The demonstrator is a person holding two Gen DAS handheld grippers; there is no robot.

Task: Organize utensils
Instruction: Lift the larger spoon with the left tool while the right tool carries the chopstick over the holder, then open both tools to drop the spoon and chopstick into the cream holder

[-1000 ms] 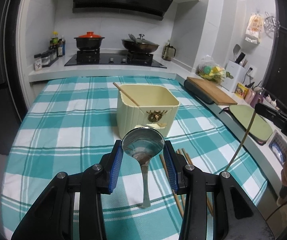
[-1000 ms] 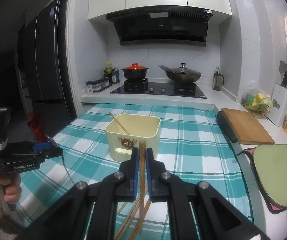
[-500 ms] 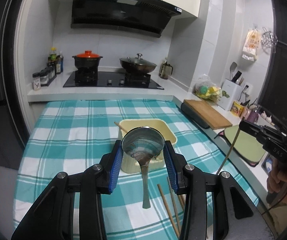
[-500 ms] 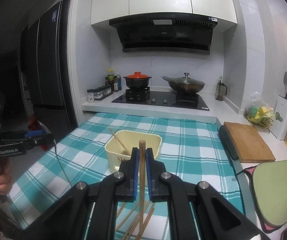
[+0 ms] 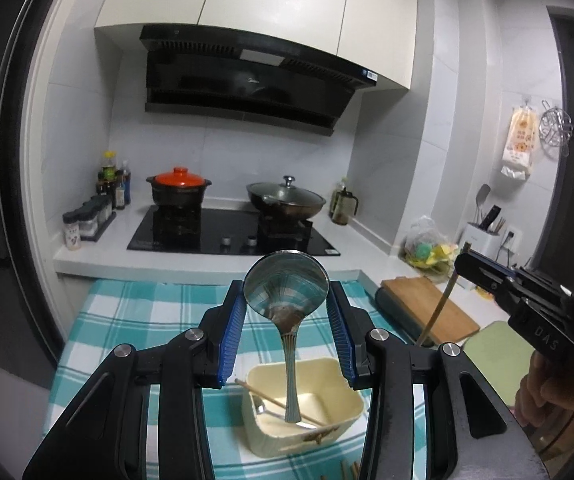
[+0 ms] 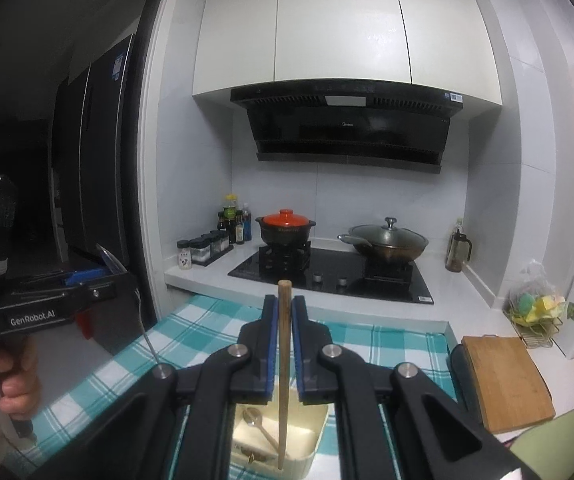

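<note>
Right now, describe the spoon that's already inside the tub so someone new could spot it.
On the teal checked tablecloth stands a cream square tub. On its floor lies a small metal spoon, beside a slanting wooden chopstick. Unlike the big spoon, it is not held by tongs.

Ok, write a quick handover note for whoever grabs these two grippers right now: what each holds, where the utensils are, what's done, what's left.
Left gripper: shut on the metal spoon, handle hanging over the cream bin.
Right gripper: shut on a wooden chopstick, tip above the same bin.
Done: a small spoon and one chopstick already lie in the bin.
Left: drop both held items in, then collect the loose chopsticks on the checked cloth.
</note>
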